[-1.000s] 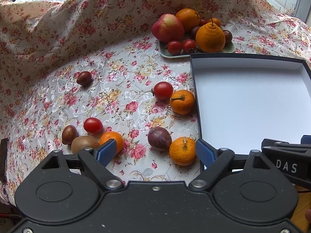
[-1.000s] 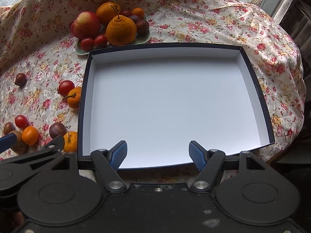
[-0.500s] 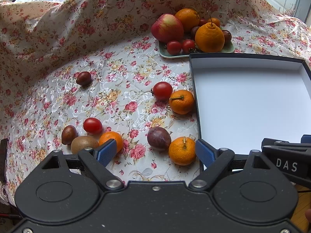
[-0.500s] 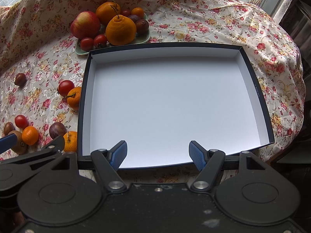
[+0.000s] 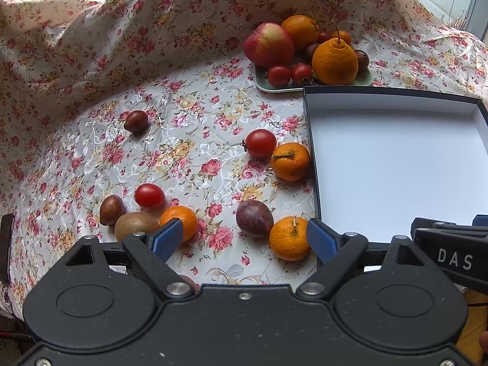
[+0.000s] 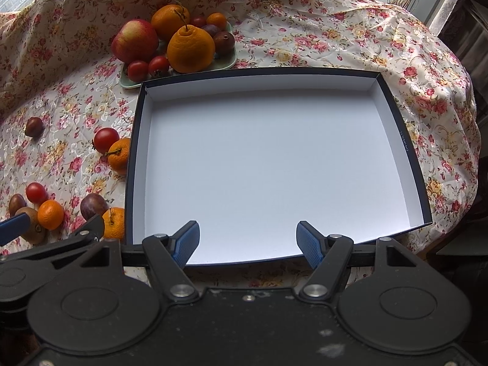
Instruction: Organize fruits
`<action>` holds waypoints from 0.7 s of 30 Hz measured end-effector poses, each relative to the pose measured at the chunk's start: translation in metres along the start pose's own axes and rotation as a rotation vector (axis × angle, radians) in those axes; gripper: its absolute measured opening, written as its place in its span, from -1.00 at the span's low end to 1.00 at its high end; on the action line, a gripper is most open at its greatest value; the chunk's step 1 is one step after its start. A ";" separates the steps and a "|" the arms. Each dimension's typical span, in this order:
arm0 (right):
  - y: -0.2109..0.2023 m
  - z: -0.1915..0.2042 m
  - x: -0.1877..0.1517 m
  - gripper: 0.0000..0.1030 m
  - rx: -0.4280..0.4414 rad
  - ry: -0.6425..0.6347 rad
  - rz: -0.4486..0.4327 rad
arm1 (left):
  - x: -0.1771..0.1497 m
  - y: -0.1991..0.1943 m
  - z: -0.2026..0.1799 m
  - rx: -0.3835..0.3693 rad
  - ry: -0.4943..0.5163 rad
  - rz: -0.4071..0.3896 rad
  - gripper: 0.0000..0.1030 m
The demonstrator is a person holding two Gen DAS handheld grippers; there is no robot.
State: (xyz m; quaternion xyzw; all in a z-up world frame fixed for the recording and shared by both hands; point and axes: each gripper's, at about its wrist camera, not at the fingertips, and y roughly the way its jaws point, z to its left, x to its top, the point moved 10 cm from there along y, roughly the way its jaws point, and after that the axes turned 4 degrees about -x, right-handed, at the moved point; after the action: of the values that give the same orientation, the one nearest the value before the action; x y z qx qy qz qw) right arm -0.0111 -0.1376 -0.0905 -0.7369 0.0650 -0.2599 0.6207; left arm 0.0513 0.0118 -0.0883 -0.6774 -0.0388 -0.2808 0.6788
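Note:
Loose fruit lies on the floral cloth. My left gripper [image 5: 242, 238] is open above the near edge, with a purple plum [image 5: 254, 218] and a mandarin [image 5: 289, 238] between and just beyond its fingers. A kiwi [image 5: 135, 225], a small mandarin [image 5: 180, 221], a cherry tomato [image 5: 149, 195] and a brown fruit [image 5: 111, 209] sit to its left. Farther off are a tomato [image 5: 260, 144] and a stemmed mandarin [image 5: 290, 161]. My right gripper [image 6: 247, 242] is open over the near rim of the empty white box [image 6: 265, 164].
A green plate [image 5: 364, 80] at the back holds an apple [image 5: 268, 44], big oranges and small tomatoes. One dark fruit [image 5: 136, 121] lies alone at the left. The cloth rises in folds behind. The table drops off at the right edge [image 6: 457, 164].
The left wrist view has shifted very slightly, so the fruit sits a touch lower left. Both grippers stay open and nothing was picked up.

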 end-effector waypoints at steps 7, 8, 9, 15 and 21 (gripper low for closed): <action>-0.008 0.014 0.004 0.41 0.051 0.006 -0.022 | 0.007 -0.002 0.032 0.013 -0.087 -0.006 0.70; -0.009 0.017 0.005 0.41 0.063 0.001 -0.030 | 0.007 -0.002 0.039 0.019 -0.106 -0.008 0.70; -0.011 0.020 0.006 0.41 0.068 -0.005 -0.037 | 0.008 -0.002 0.044 0.025 -0.118 -0.010 0.70; -0.015 0.045 0.008 0.56 0.144 0.007 -0.040 | 0.007 -0.001 0.083 0.052 -0.204 -0.008 0.70; -0.015 0.078 0.008 0.55 0.157 -0.036 -0.030 | 0.002 0.000 0.113 0.086 -0.234 -0.010 0.70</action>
State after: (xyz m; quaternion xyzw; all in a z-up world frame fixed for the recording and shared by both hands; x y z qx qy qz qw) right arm 0.0285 -0.0689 -0.0815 -0.6914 0.0219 -0.2602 0.6736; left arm 0.0895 0.1180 -0.0782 -0.6757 -0.1330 -0.2013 0.6966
